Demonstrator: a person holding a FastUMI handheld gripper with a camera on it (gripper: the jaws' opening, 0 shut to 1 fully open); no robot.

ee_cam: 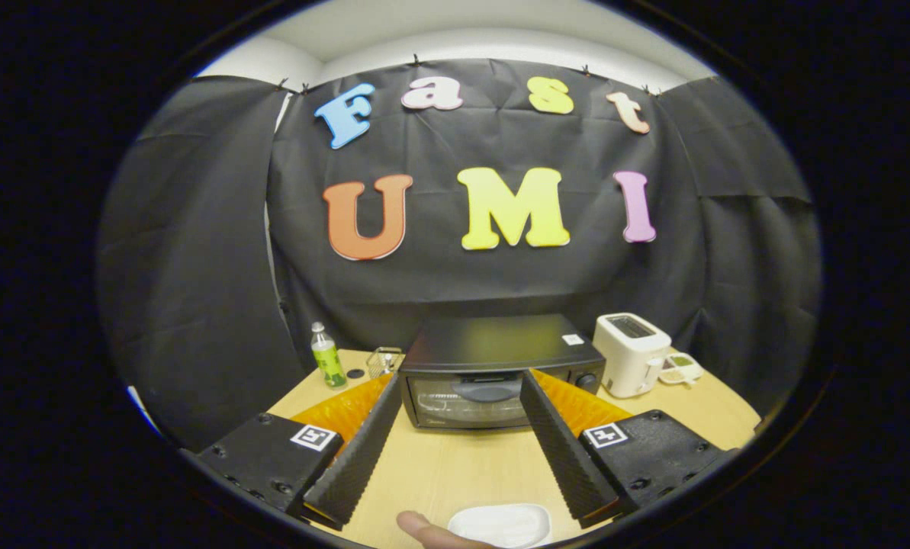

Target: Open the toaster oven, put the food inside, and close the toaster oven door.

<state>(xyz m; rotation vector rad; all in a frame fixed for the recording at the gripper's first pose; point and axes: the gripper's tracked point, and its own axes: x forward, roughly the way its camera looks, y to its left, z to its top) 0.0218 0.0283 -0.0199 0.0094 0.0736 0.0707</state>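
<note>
Toaster oven [493,374] sits door shut beyond the gripper [462,450], its jaws spread wide, gripping nothing.

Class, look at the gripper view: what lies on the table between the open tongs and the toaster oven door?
Nothing: bare table runs from the open tongs to the oven, whose door is shut.

Toaster oven [500,374] beyond the open jaws, bottle [327,356] left, toaster [630,352] right — plate [500,524] nearest.
</note>
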